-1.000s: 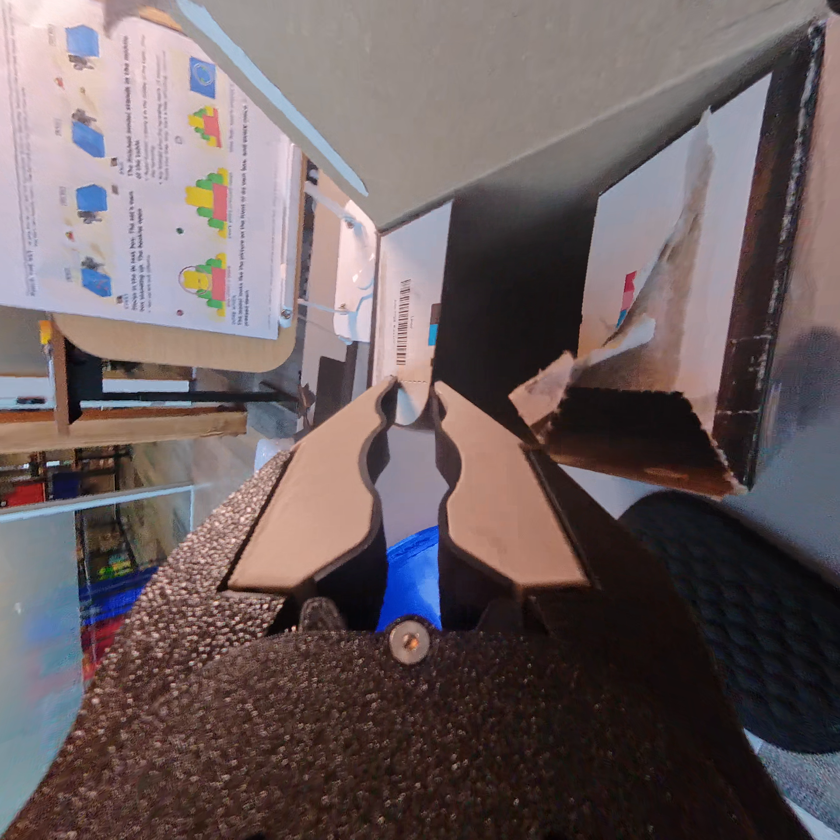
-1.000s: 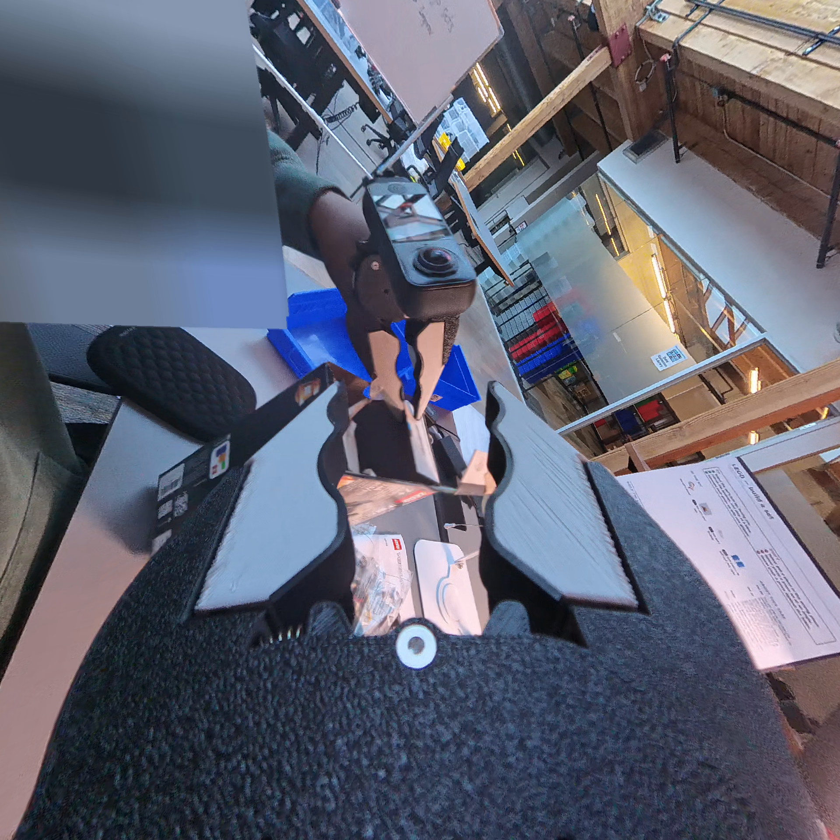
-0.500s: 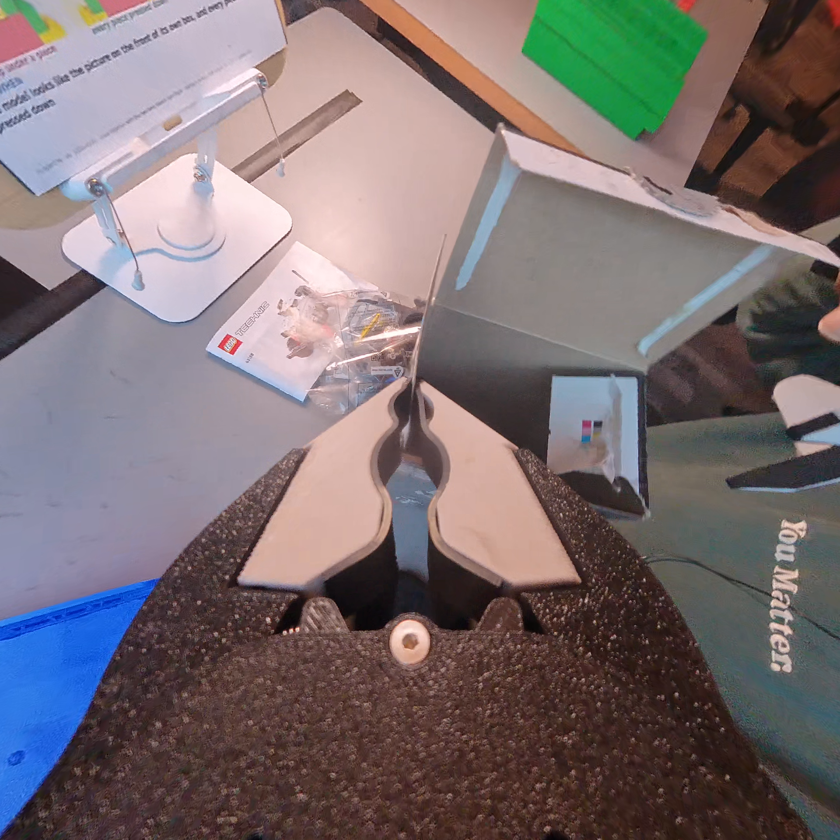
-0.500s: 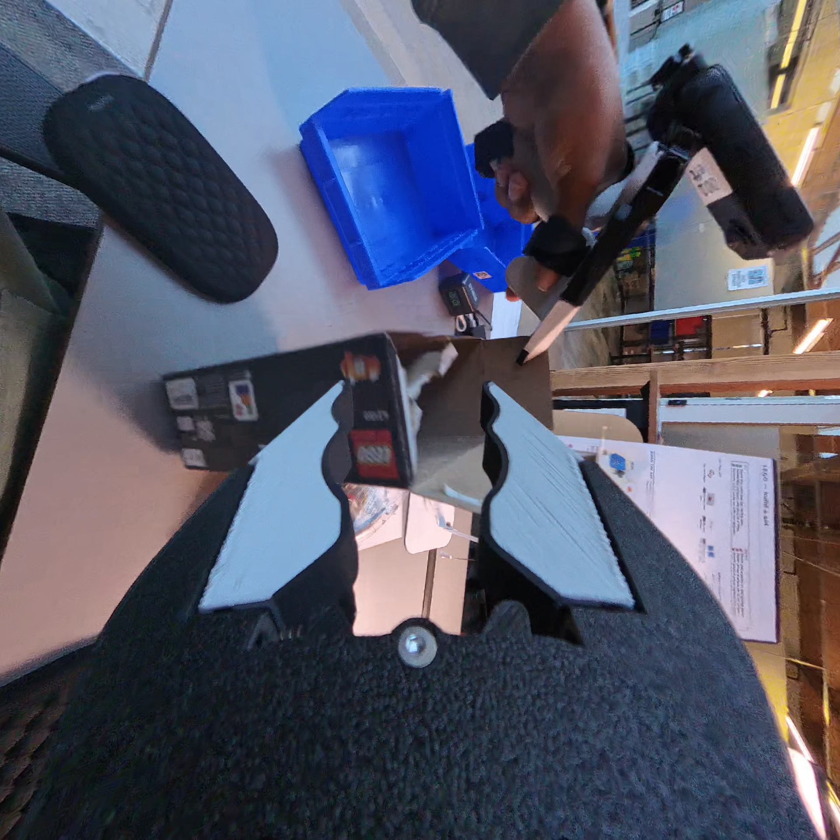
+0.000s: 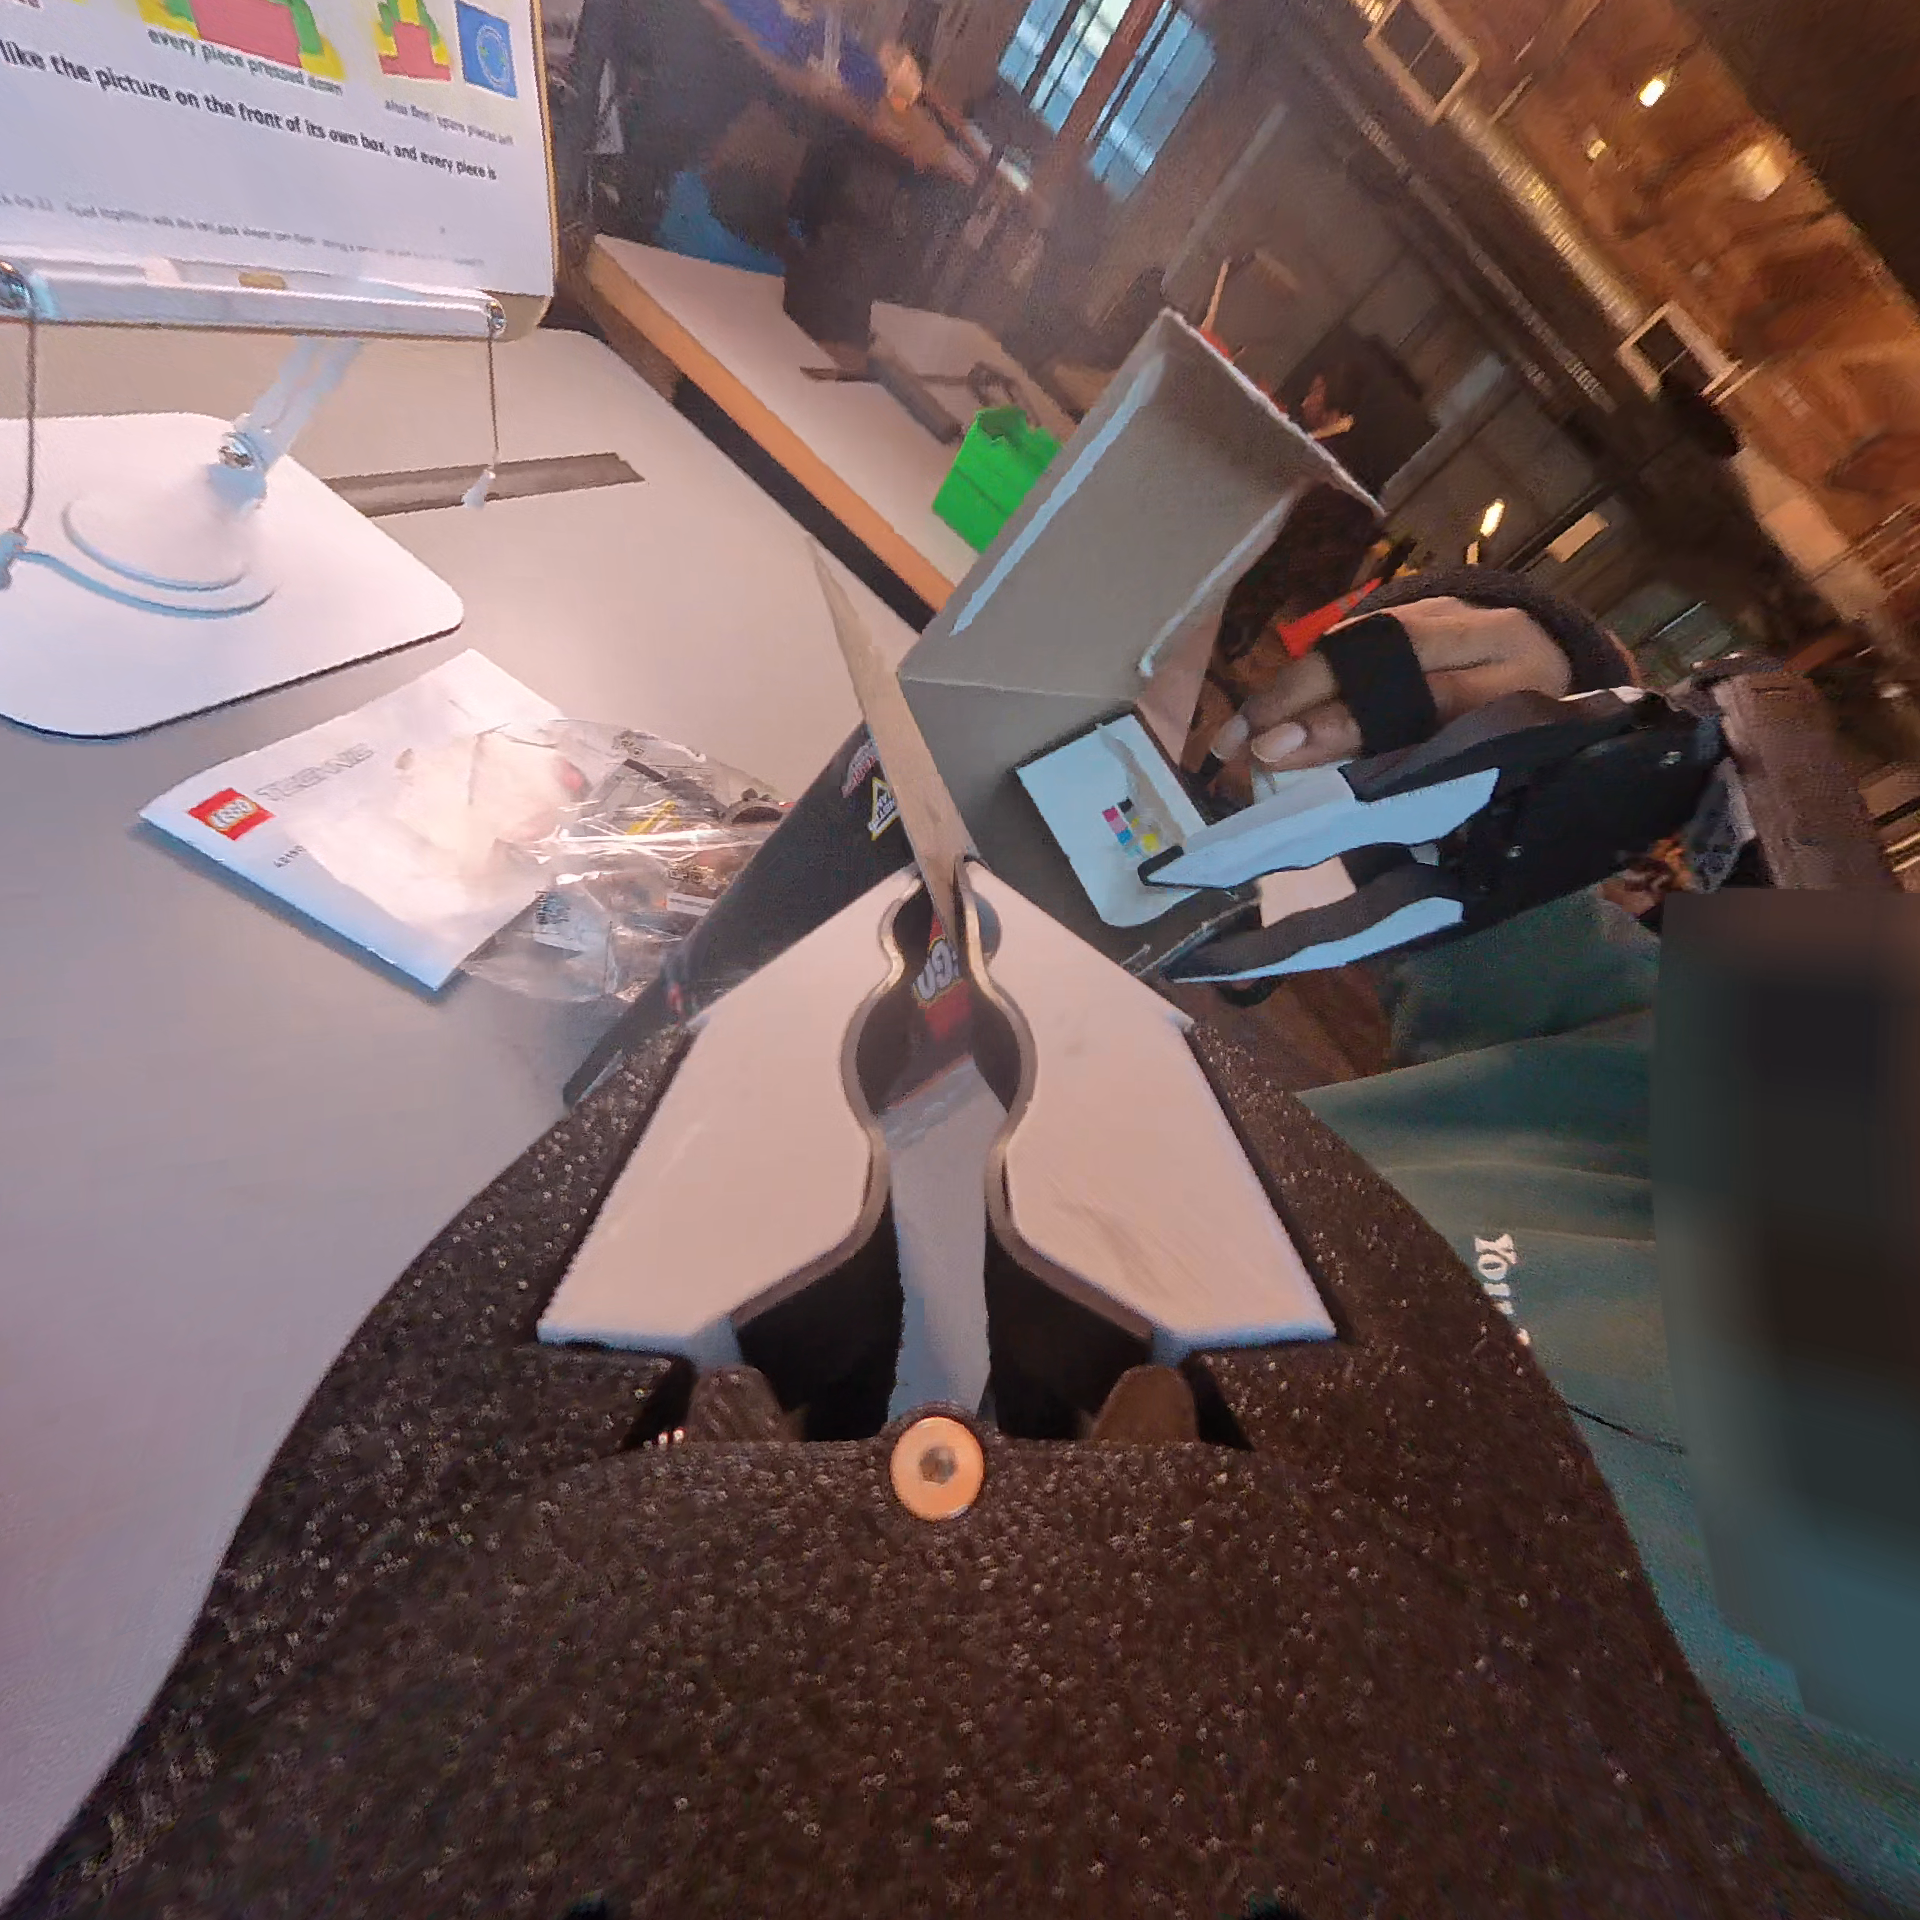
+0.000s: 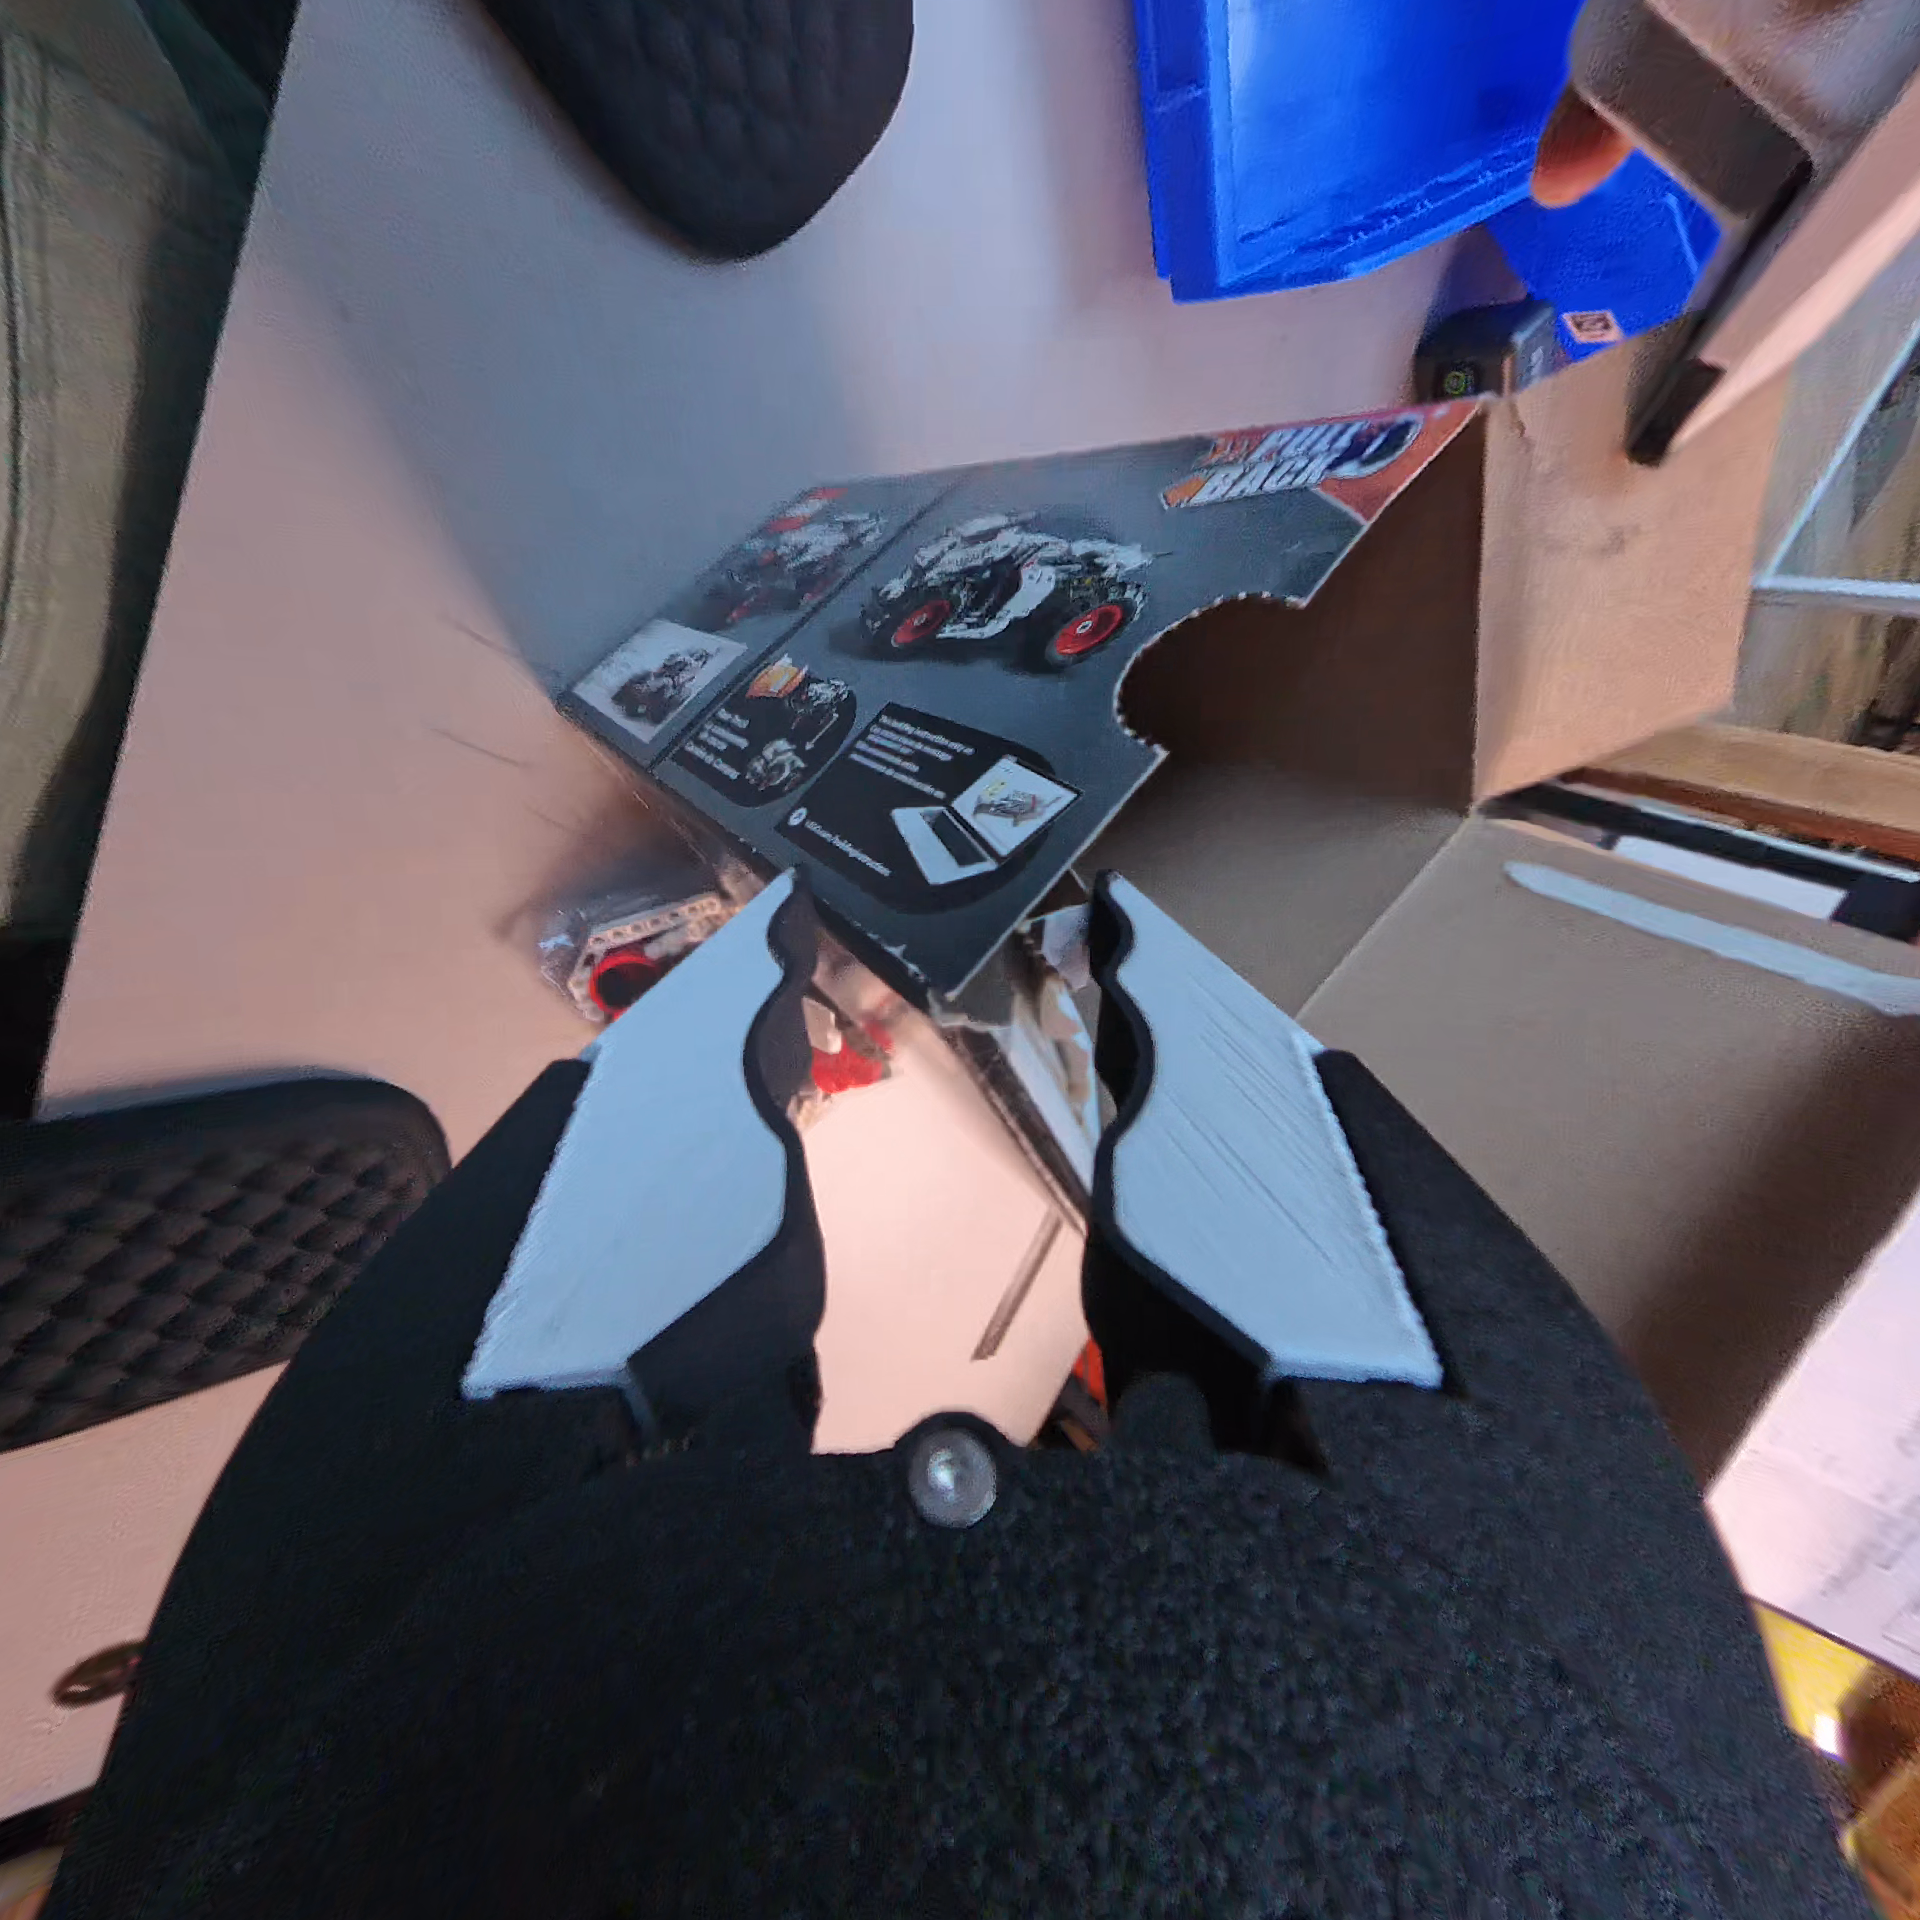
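My left gripper (image 5: 940, 904) is shut on a thin cardboard flap (image 5: 883, 717) of a dark printed toy box (image 5: 1070, 582), seen edge-on between its fingertips. The box's open end shows grey inner flaps. In the right wrist view the box (image 6: 966, 665) is tilted, its face with toy car pictures towards me and its brown inside open at the right. My right gripper (image 6: 945, 904) is open and empty, its tips just short of the box's lower corner. It also shows in the left wrist view (image 5: 1164, 925), beside the box's open end. A left finger (image 6: 1808, 270) pinches the flap at top right.
A clear bag of small parts (image 5: 644, 821) and a booklet (image 5: 343, 821) lie on the grey table beside the box; the bag (image 6: 634, 935) sits under the box. A white stand (image 5: 187, 582) holds a printed sheet. Blue bins (image 6: 1340, 135) and black quilted pads (image 6: 717, 94) are nearby.
Both views have swung. My left gripper stays shut on the flap while the box has tipped to show its printed face. My right gripper has come closer to the box's open end, still open.
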The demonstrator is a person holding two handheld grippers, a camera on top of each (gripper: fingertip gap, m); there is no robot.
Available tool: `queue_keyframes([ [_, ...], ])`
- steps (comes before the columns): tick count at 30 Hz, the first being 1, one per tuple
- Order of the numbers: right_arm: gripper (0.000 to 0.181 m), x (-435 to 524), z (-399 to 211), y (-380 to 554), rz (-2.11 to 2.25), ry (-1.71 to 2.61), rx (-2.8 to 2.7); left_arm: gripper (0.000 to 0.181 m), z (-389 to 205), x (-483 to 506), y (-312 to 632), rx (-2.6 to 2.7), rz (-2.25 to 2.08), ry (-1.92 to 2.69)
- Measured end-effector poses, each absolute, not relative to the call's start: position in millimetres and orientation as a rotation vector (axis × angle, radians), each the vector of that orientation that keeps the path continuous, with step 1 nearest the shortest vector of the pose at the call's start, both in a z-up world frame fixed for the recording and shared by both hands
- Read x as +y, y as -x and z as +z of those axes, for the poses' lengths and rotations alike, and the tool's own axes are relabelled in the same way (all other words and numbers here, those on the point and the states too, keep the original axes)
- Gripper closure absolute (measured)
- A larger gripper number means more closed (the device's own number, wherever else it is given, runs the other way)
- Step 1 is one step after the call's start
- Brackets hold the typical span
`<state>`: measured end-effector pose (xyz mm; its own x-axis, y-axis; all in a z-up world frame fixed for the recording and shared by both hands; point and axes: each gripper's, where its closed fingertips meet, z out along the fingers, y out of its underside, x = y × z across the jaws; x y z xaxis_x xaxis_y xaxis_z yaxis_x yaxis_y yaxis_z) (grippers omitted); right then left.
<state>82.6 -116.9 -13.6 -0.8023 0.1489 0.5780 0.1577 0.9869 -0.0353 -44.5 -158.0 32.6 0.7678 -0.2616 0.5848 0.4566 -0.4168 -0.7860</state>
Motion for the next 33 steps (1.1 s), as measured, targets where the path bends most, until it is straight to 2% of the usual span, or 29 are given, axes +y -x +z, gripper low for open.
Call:
queue_keyframes([
  [3,0.144,-113,-16,-88,0.053,0.144,-2.478,0.174,16,-167,44,-0.205,-0.950,1.684],
  [9,0.154,-115,-17,-103,0.284,-0.048,-2.352,0.163,5,-175,17,-0.222,-1.196,1.408],
  [11,0.157,-119,-16,-112,0.350,-0.122,-2.291,0.150,-1,-179,4,-0.186,-1.196,1.448],
  [15,0.161,-125,-17,-134,0.385,-0.270,-2.158,0.110,-1,-190,-9,0.012,-0.911,1.558],
  [20,0.166,-134,-20,-155,0.445,-0.353,-2.054,0.082,8,-189,-30,0.368,-0.410,1.577],
  [23,0.167,-137,-22,-164,0.500,-0.353,-2.016,0.072,9,-184,-48,0.512,-0.427,1.503],
  [28,0.169,-125,-36,-163,0.520,-0.293,-2.030,0.040,-22,-166,-97,0.729,-0.573,1.503],
  [31,0.175,-104,-48,-151,0.529,-0.176,-2.041,0.036,-49,-152,-121,0.881,-0.410,1.608],
  [33,0.175,-91,-53,-145,0.552,-0.086,-2.046,0.040,-54,-141,-118,0.876,-0.263,1.665],
])
